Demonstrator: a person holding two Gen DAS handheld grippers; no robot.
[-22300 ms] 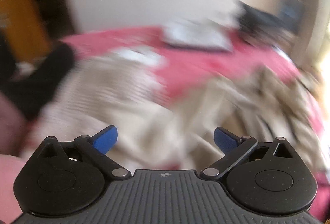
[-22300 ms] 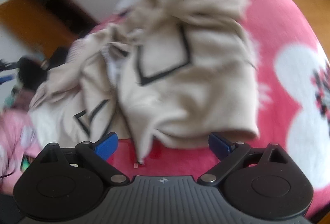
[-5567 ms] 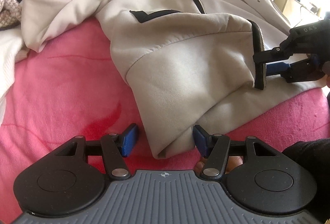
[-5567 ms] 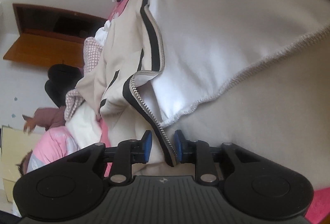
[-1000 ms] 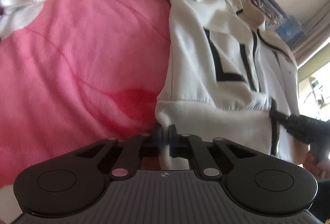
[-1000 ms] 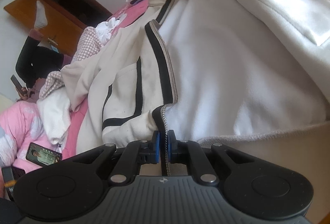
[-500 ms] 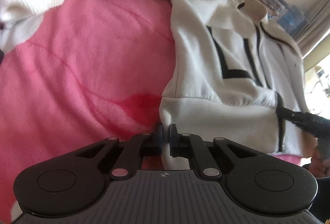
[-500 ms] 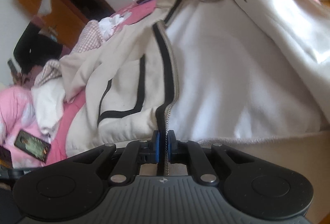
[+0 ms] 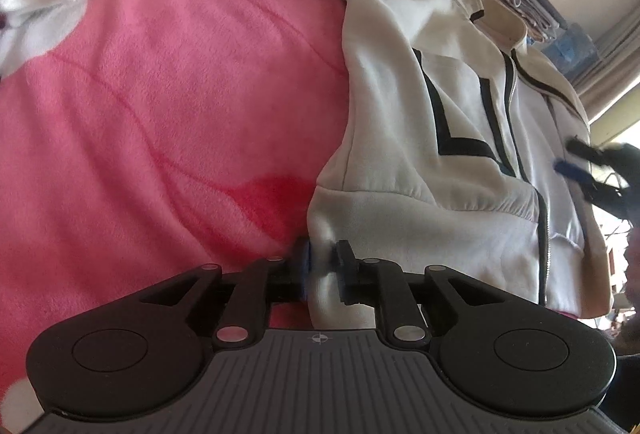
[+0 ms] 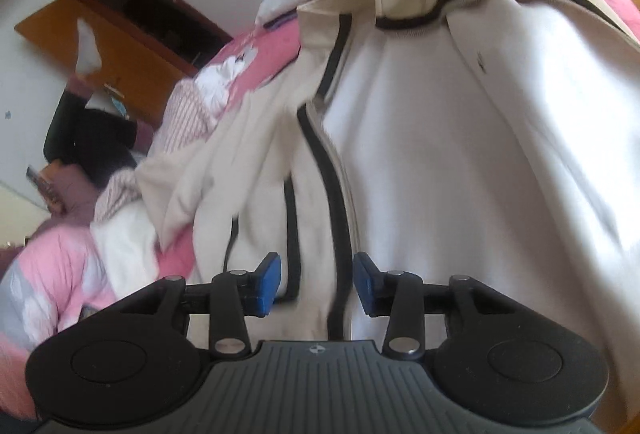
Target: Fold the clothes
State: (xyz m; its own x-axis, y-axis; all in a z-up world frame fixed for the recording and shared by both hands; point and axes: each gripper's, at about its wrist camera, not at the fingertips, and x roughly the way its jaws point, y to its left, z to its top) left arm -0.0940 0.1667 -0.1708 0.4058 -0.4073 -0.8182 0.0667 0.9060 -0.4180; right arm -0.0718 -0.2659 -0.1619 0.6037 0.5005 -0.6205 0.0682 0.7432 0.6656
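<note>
Cream zip jacket lies spread front-up on the pink blanket. Left gripper: jaws opening, hem corner between the pads and seemingly touching them. Right gripper: jaws opening, pads clear of the cloth, black zip edge lying loose between them.

Risks, as judged: the fleece may cling to the left pads, so pulling away could drag the hem askew. The freed zip edge may slide and reopen the front, spoiling any later fold.
</note>
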